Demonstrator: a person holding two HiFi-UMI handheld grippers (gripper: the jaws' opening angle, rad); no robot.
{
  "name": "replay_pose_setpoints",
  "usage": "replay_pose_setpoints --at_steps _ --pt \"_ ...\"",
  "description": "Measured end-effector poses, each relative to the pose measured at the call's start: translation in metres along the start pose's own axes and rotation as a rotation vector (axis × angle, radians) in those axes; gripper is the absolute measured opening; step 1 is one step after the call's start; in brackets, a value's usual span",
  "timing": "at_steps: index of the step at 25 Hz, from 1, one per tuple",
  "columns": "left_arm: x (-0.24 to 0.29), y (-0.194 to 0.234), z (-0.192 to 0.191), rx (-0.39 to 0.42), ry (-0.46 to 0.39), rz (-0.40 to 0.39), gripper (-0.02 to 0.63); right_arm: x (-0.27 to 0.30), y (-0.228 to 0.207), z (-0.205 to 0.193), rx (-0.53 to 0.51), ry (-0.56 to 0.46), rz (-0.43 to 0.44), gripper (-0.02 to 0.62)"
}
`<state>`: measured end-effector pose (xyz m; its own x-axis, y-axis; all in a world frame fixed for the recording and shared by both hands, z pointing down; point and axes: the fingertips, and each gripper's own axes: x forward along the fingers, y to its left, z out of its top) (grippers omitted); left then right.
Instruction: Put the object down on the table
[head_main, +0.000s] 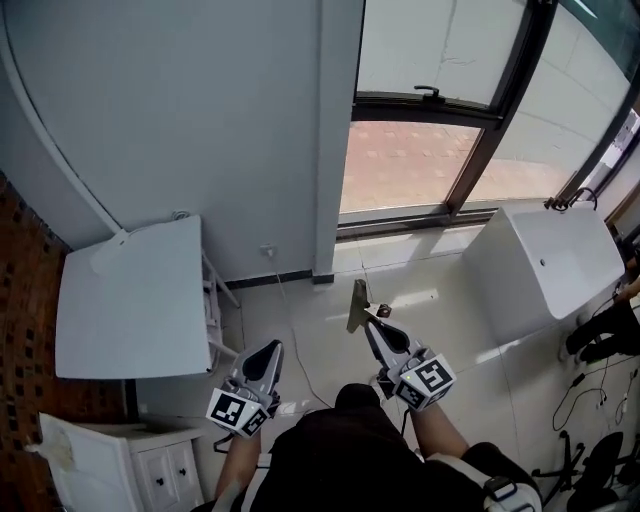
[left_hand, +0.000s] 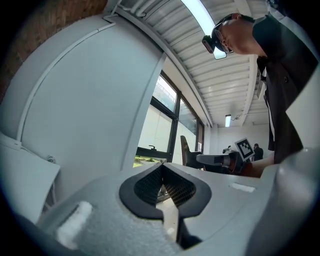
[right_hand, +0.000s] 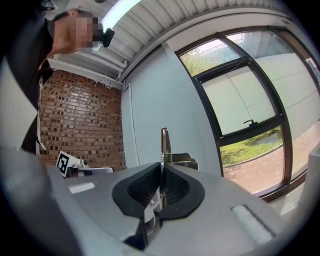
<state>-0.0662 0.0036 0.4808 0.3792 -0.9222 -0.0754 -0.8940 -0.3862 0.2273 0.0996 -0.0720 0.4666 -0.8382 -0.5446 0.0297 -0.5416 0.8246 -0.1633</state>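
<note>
in the head view my right gripper (head_main: 375, 325) carries the thin grey metal bracket (head_main: 356, 305) in the air, well apart from the white square table (head_main: 130, 310) at the left. in the left gripper view my left gripper (left_hand: 162, 167) has its jaws pressed together on nothing. in the right gripper view the jaws are clenched on the bracket, which stands upright. i judge this is the carrying step; next i must bring the bracket over the table top, lower it, then release.

No legible writing; only coded squares (head_main: 230, 409) on left gripper (head_main: 272, 347) and right gripper (head_main: 371, 320).
</note>
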Motion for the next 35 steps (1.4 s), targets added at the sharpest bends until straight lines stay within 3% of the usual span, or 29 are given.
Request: replay_pose_setpoints --at_steps 6,12,19,26,31,35 --pt "0.019 0.025 0.009 0.039 -0.024 0.119 0.0 0.041 -0.026 0.002 0.021 0.014 0.107 0.009" --pt "0.07 0.033 0.016 0.039 -0.058 0.217 0.0 0.075 -0.068 0.021 -0.027 0.012 0.228 0.009" --pt "0.154 0.03 0.018 0.039 -0.068 0.248 0.0 0.083 -0.15 0.038 0.049 -0.025 0.261 0.008" --pt "0.189 0.039 0.013 0.044 -0.048 0.351 0.0 0.086 -0.219 0.054 0.017 -0.012 0.288 0.008" --pt "0.2 0.06 0.013 0.028 -0.045 0.393 0.0 0.116 -0.223 0.051 0.022 0.001 0.313 0.009" --pt "0.203 0.084 0.016 0.035 -0.063 0.381 0.0 0.144 -0.207 0.052 0.009 0.015 0.361 0.009"
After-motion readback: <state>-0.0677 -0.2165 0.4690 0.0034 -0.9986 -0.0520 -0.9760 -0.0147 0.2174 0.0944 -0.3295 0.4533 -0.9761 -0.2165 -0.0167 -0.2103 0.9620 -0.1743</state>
